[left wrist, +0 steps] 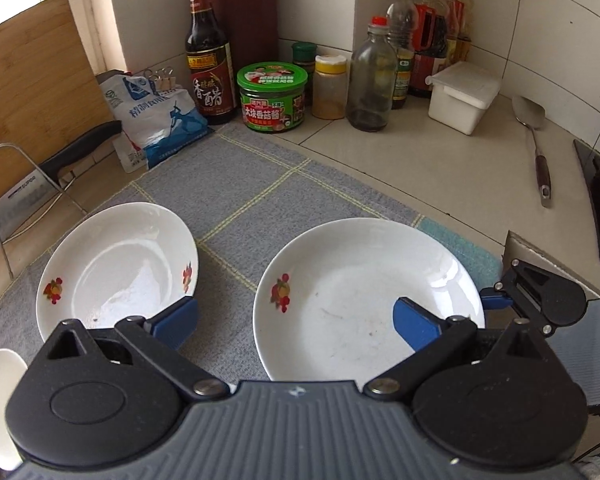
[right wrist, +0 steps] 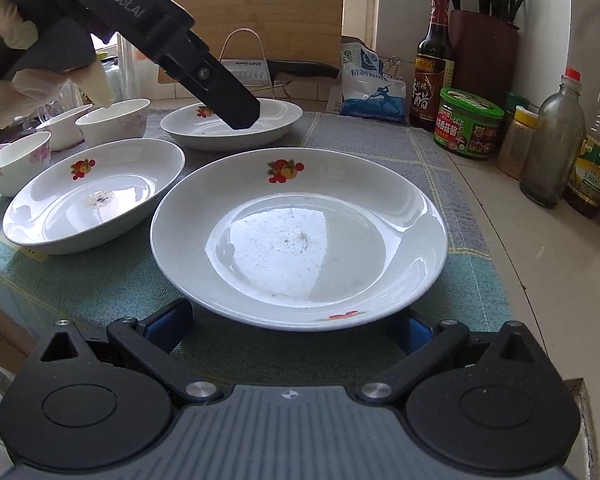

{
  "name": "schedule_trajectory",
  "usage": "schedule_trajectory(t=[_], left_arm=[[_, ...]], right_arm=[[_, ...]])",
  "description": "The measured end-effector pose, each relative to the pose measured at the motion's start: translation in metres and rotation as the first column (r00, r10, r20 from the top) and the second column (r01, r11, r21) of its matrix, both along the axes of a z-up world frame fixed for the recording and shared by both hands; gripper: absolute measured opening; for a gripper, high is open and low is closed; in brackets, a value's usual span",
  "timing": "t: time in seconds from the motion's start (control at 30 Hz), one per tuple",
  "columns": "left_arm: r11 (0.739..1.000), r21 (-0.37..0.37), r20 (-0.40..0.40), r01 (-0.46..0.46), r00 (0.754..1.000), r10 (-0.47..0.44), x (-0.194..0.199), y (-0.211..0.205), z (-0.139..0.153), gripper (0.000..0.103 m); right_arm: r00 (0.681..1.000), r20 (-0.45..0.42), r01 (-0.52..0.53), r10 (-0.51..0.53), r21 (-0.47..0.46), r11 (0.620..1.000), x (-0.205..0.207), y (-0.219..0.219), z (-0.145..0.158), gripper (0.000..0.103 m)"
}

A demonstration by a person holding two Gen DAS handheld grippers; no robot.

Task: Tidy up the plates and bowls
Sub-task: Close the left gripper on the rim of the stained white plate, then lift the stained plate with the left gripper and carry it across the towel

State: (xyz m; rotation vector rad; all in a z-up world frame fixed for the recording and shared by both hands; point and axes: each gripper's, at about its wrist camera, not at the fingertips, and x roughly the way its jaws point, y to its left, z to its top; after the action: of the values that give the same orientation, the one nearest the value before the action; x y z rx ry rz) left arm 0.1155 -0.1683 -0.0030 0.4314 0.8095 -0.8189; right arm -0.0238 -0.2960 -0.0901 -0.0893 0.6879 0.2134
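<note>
Large plate [right wrist: 300, 236] near rim hides right gripper [right wrist: 296, 332] fingertips

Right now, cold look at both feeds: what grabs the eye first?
Three white plates with red fruit prints on the grey-and-teal checked cloth: the big plate lies just ahead of the open right tongs, a second plate lies to its left, and a far plate has the left tongs poised over it. Behind them, the green-lidded sauce jar and dark vinegar bottle stand out.
</note>
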Motion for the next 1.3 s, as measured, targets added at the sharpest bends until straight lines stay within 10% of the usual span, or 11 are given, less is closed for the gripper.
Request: schedule_trajectory(t=[0.8, 1.3], left_arm=[[0.945, 0.164, -0.343, 0.284, 0.915, -0.215, 0.071, -0.073, -0.060, 0.078], [0.930, 0.167, -0.375, 0.327, 0.894, -0.247, 0.077, -0.075, -0.063, 0.076]], right_arm=[[0.998, -0.013, -0.062, 0.061, -0.007, 0.998, 0.006, -0.011, 0.001, 0.103], [0.996, -0.045, -0.079, 0.079, -0.009, 0.997, 0.015, -0.012, 0.004, 0.103]])
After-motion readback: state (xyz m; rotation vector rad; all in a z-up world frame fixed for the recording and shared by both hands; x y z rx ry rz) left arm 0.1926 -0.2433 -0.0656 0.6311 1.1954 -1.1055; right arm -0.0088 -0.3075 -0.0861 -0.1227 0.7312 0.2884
